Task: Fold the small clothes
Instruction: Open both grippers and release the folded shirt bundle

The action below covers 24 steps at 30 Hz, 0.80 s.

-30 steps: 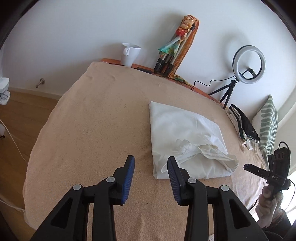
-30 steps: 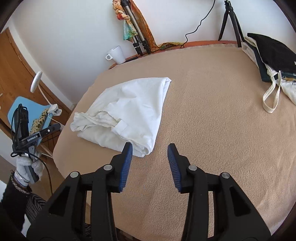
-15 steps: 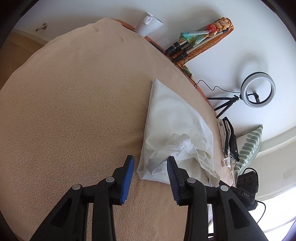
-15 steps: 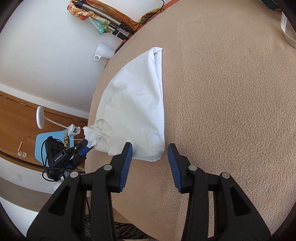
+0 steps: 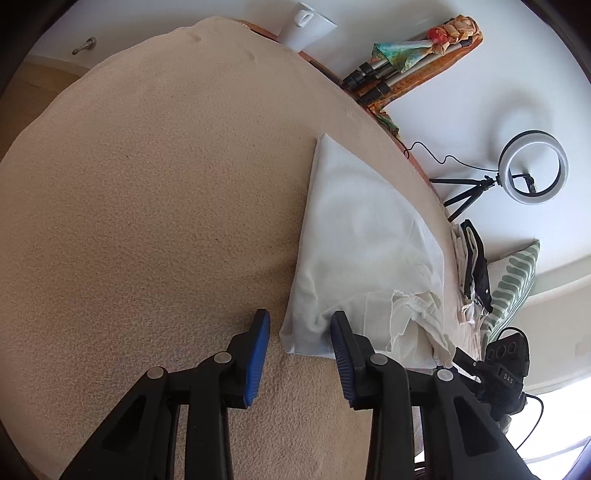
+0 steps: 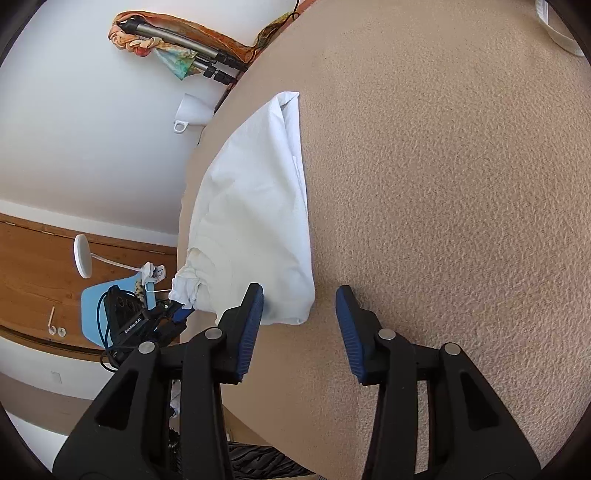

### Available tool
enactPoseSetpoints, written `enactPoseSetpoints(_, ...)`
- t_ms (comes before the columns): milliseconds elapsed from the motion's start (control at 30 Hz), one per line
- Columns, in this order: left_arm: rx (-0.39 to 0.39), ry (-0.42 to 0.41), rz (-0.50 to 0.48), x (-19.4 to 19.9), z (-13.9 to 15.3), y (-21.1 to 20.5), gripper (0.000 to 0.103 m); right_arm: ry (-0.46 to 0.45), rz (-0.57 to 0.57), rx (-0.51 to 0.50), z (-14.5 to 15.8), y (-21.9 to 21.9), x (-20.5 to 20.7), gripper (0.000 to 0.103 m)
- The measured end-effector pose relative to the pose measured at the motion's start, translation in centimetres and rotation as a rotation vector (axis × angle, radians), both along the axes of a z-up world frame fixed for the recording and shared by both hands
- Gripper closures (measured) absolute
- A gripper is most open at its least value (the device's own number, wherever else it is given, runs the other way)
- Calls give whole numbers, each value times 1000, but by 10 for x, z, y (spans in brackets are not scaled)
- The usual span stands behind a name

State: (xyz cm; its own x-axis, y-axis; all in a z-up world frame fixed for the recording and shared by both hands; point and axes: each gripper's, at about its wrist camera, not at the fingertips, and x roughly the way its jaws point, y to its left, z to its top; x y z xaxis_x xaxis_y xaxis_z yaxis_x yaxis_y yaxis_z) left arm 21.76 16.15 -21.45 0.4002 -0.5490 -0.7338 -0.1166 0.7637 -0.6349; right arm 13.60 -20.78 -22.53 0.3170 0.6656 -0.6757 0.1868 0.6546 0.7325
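Observation:
A white garment (image 5: 365,251), partly folded with a bunched end, lies on the beige blanket (image 5: 147,184). It also shows in the right wrist view (image 6: 258,221). My left gripper (image 5: 299,332) is open, its jaws straddling the garment's near left corner just above the blanket. My right gripper (image 6: 299,306) is open, its jaws straddling the garment's near right corner. The left gripper also shows at the garment's bunched end in the right wrist view (image 6: 173,317).
A white mug (image 5: 306,26), a tripod wrapped in cloth (image 5: 406,55) and a ring light (image 5: 532,171) stand along the far edge. Folded dark and light clothes (image 5: 472,266) and a striped cushion (image 5: 513,280) lie at the right.
Both grippers have lowered and moved in toward the garment's near edge, each now at one corner. Both stayed open.

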Motion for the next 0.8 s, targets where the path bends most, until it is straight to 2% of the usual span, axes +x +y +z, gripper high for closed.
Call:
enactPoseSetpoints(33,-9,-2,-5,-1,0,0,77,-1,2,7,0,0,1,57)
enactPoseSetpoints(67,-10,-6,-8,-3,1,0,84,0,4,20,0,0,1,57)
enactPoseSetpoints(100,-2,-11,-11,-4,1,-1,90,5,8,37,-1,1,2,57)
enactPoseSetpoints(133,15,-18,-11,-5,1,-1,91,10,11,55,-2,2,2,57)
enactPoseSetpoints(200,36,-39,-15,-6,3,-2,101,18,22,67,-4,5,1,58)
enactPoseSetpoints(233,48,-51,-19,-6,5,-3,101,13,30,60,-3,8,1,63)
enactPoseSetpoints(300,71,-79,-24,-7,13,-5,102,6,48,39,0,12,1,89)
enactPoseSetpoints(367,89,-127,-16,-11,26,-3,102,-14,46,22,8,12,1,94)
enactPoseSetpoints(400,113,-147,-19,-13,30,-3,102,-34,46,15,15,11,0,96)
enactPoseSetpoints(500,183,-103,-50,-15,14,-6,102,-125,69,-42,38,11,-3,96)
enactPoseSetpoints(567,192,-78,-55,-15,3,-6,102,-112,91,-55,34,14,-4,96)
enactPoseSetpoints(633,219,-93,-64,-16,6,-10,102,-71,110,-74,21,18,-6,96)
enactPoseSetpoints(733,317,-129,-85,-19,16,-15,98,-65,107,-72,17,14,-6,96)
enactPoseSetpoints(800,370,-135,-102,-21,20,-17,94,-96,134,-148,28,14,-3,95)
